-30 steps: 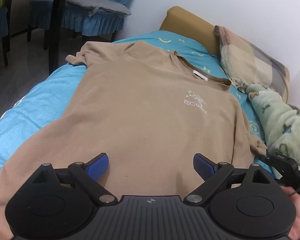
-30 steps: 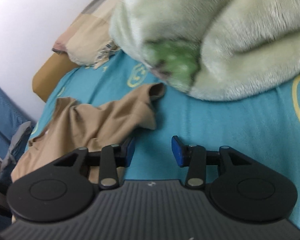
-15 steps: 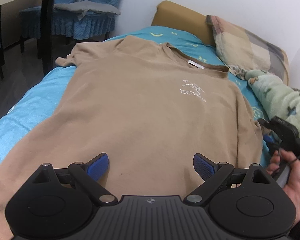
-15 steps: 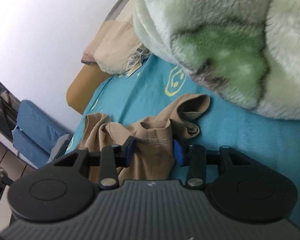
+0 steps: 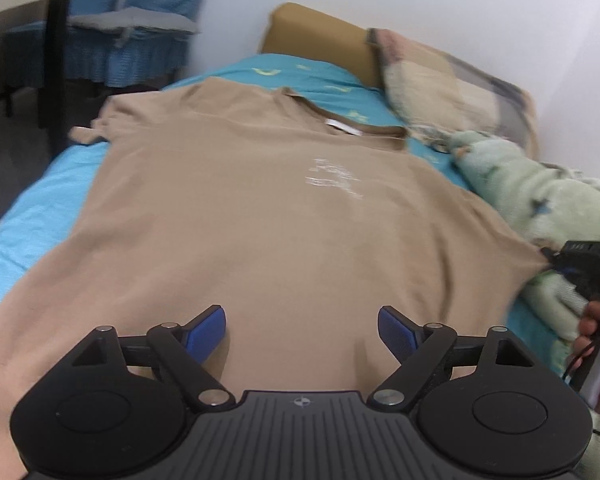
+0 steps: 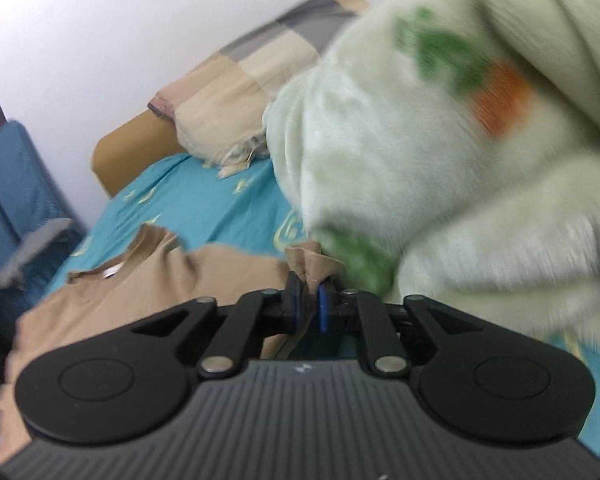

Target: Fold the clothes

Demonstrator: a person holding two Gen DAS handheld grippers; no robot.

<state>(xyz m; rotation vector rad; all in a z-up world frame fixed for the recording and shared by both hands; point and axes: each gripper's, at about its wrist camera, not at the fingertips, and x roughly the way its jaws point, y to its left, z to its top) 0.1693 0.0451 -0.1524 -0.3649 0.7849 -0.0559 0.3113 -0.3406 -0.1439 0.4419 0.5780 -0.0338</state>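
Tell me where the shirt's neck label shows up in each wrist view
Left wrist: the neck label sits above centre, just inside the collar of the shirt.
Right wrist: the label is at left of centre, inside the collar, past the right gripper, which is shut on a sleeve.
Shared landmark: the patchwork pillow at the head of the bed.
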